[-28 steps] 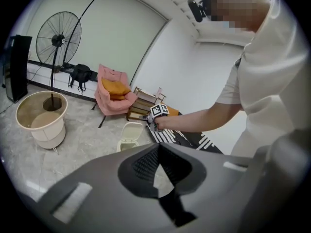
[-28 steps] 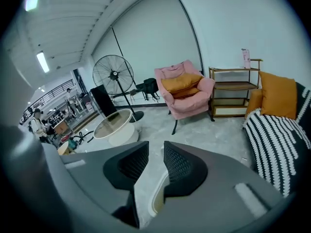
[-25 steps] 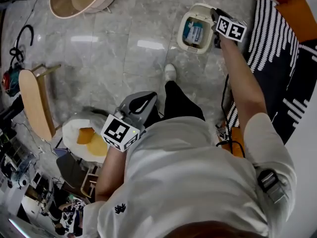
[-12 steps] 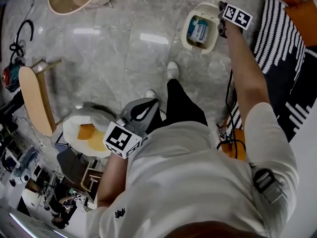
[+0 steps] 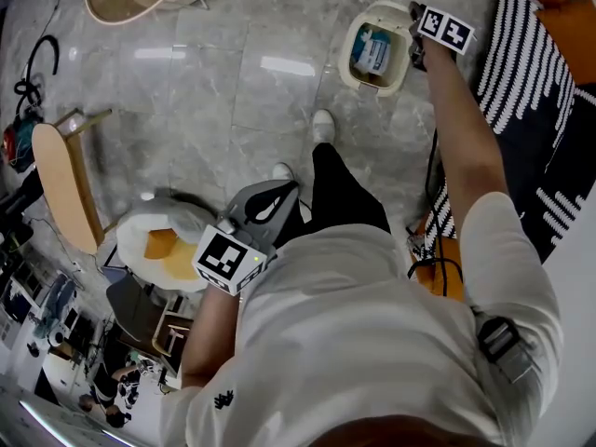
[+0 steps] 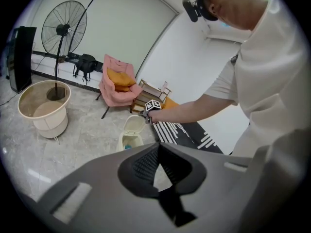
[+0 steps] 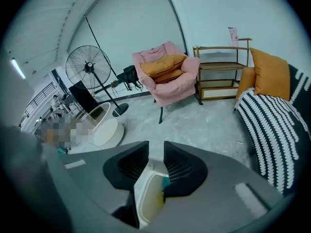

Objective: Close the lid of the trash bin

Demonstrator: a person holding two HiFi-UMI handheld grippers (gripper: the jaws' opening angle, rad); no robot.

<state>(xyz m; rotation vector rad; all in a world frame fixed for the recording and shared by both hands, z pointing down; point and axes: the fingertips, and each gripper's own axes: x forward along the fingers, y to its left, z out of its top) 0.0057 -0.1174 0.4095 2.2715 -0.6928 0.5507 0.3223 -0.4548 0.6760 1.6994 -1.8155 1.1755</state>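
Head view: right gripper [image 5: 415, 48] no longer travels, sits at trash bin [image 5: 346, 61] right rim, jaws clamped on lid [image 7: 148, 198]; left gripper [image 5: 270, 203] jaws together, empty. I expect closing swing next.

We find ourselves in a home-style living room: a pink armchair [image 7: 165, 84] with orange cushions [image 7: 163, 64], a low wooden shelf [image 7: 221, 76], a striped rug [image 7: 272, 125] and a pedestal fan [image 7: 87, 67] on a grey marble floor [image 5: 233, 91] (though the tall curved white wall [image 7: 136, 23] looks more like a studio hall).
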